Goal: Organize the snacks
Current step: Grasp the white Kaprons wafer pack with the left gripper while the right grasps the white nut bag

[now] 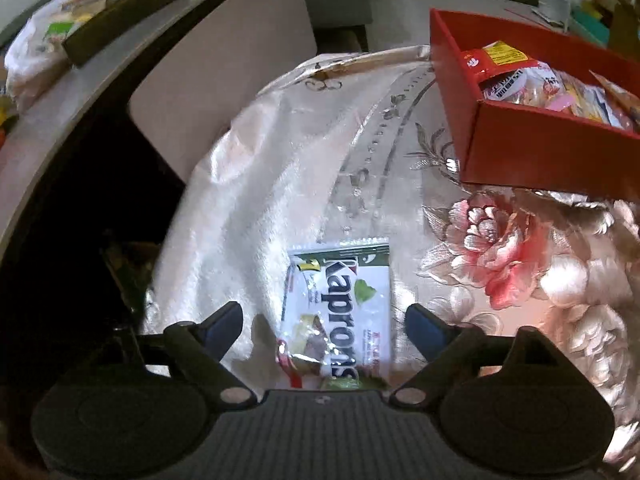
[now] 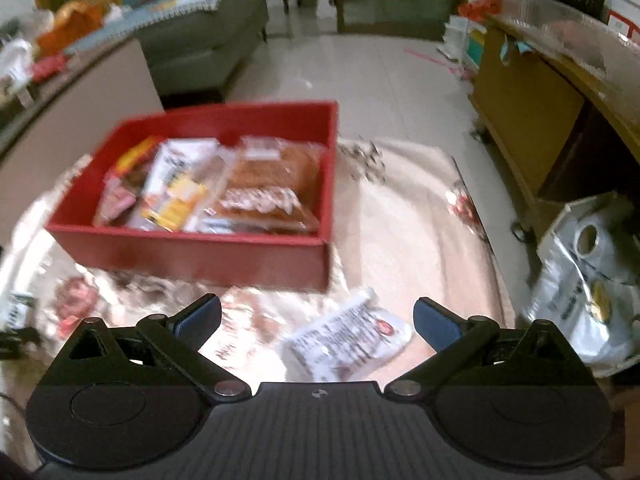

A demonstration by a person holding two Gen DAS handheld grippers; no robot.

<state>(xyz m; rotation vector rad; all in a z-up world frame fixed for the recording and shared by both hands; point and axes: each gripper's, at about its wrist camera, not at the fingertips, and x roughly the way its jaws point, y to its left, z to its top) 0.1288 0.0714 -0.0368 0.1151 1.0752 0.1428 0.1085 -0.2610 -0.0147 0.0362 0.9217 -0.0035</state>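
Blue-padded left tool (image 1: 323,322) gapes wide — Kaprons packet (image 1: 340,312) between, untouched.

Looking down along our left gripper (image 1: 322,322), we see its jaws standing wide apart over a white and green snack packet (image 1: 340,304) printed "Kaprons", which lies flat on the floral tablecloth (image 1: 500,264) between the two blue-padded fingers (image 1: 426,326), with neither pad touching it. Up to the right, well apart from the packet, a red box (image 1: 536,152) sits on the cloth with several wrapped snacks (image 1: 532,84) inside it. At the upper left we see a curved counter edge (image 1: 92,92) bearing a white plastic bag (image 1: 48,36) and a dark flat box (image 1: 132,12).
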